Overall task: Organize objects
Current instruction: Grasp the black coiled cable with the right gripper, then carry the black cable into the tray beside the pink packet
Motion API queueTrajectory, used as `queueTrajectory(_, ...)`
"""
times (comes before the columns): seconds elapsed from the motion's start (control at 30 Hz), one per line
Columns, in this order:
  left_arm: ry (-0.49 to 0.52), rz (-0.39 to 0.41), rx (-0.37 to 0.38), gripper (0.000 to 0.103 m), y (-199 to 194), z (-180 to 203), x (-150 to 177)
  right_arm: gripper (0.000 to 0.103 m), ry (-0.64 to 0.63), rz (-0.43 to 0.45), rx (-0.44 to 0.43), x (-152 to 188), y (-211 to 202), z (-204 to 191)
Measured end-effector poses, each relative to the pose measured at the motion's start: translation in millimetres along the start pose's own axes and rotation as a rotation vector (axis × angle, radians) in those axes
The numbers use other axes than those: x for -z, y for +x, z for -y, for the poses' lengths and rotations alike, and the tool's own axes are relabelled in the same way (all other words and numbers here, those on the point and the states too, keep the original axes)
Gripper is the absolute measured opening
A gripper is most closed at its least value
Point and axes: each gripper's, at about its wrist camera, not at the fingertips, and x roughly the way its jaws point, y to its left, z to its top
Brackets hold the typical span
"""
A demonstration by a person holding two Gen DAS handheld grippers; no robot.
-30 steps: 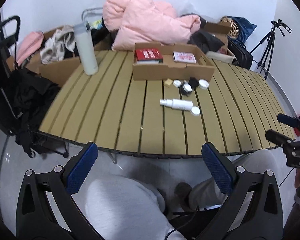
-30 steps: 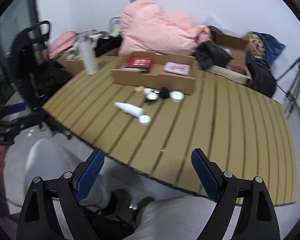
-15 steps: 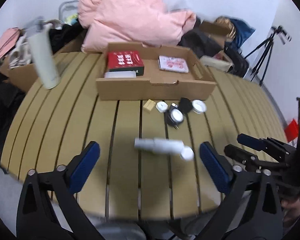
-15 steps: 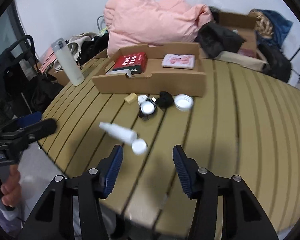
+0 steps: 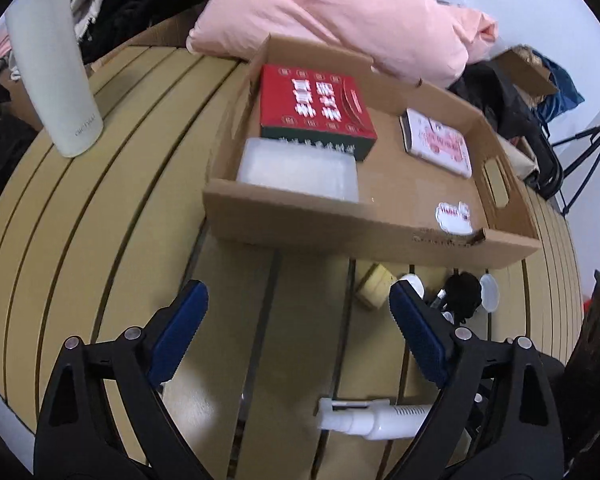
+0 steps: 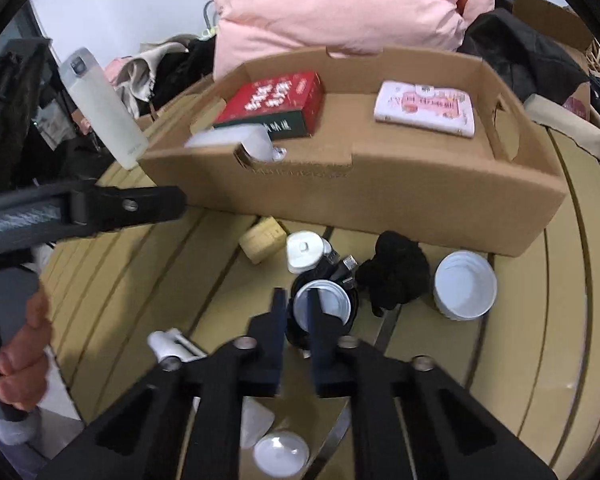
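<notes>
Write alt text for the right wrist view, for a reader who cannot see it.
The right gripper, jaws nearly shut and holding nothing, hangs over small white jars and a black cloth on a slatted table. Behind stands a cardboard tray holding a red box.

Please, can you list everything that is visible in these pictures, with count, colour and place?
table: one, tan slats, under all
cardboard box: one, brown, table's far side
red box: one, red, in cardboard box
pink packet: one, pink, in cardboard box
flask: one, white, table's left
spray bottle: one, white, lying near front edge
round lids: several, white, before cardboard box
black lump: one, among lids
pink bedding: behind cardboard box
left gripper: open
right gripper: shut, empty
</notes>
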Motion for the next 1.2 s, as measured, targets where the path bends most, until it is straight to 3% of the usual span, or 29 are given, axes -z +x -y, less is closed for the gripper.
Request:
queueTrajectory(0.23, 0.088, 0.019, -0.033, 0.09, -0.9, 10.7, 1.8, 0.004, 0.075, 0.056, -0.04, -0.6, -23.7, 11.1)
queueTrajectory(0.33, 0.154, 0.015, -0.005, 0.09, -0.1, 24.2, 6.8, 0.004, 0.105, 0.106, -0.064, -2.9, -43.3, 21.2)
queueTrajectory(0.53, 0.34, -0.016, 0.114, 0.088, 11.3, 89.6, 38.7, 0.004, 0.215, 0.189, 0.036, -1.6, -75.8, 59.6)
queueTrajectory(0.6, 0.393, -0.001, 0.058, 0.079, 20.0, 110.7, 48.0, 0.004, 0.249, 0.197, 0.047, -1.6, -77.4, 66.5)
queueTrajectory(0.67, 0.444, 0.017, -0.017, 0.078, 33.4, 124.7, 56.7, 0.004, 0.256, 0.208, 0.058, -0.8, -80.2, 67.1)
queueTrajectory(0.7, 0.449, 0.016, -0.03, 0.077, 38.6, 127.2, 58.7, 0.005, 0.253, 0.212, 0.056, -1.4, -81.7, 66.2)
queueTrajectory(0.77, 0.439, -0.02, -0.046, 0.056, 53.2, 127.9, 61.9, 0.005, 0.251, 0.221, 0.057, -1.9, -83.4, 64.9)
queueTrajectory(0.8, 0.416, -0.019, -0.01, 0.039, 51.9, 123.7, 60.7, 0.005, 0.248, 0.222, 0.058, -1.6, -84.0, 64.7)
queueTrajectory(0.83, 0.398, -0.022, -0.006, 0.034, 49.8, 121.7, 58.5, 0.005, 0.246, 0.222, 0.059, -0.8, -84.8, 64.8)
queueTrajectory(1.03, 0.33, -0.038, 0.024, 0.03, 42.1, 107.9, 47.2, 0.005, 0.243, 0.209, 0.058, -0.6, -83.2, 68.3)
queueTrajectory(1.2, 0.268, 0.022, 0.083, 0.029, 13.7, 96.5, 34.7, 0.005, 0.194, 0.18, 0.058, -0.6, -77.9, 58.3)
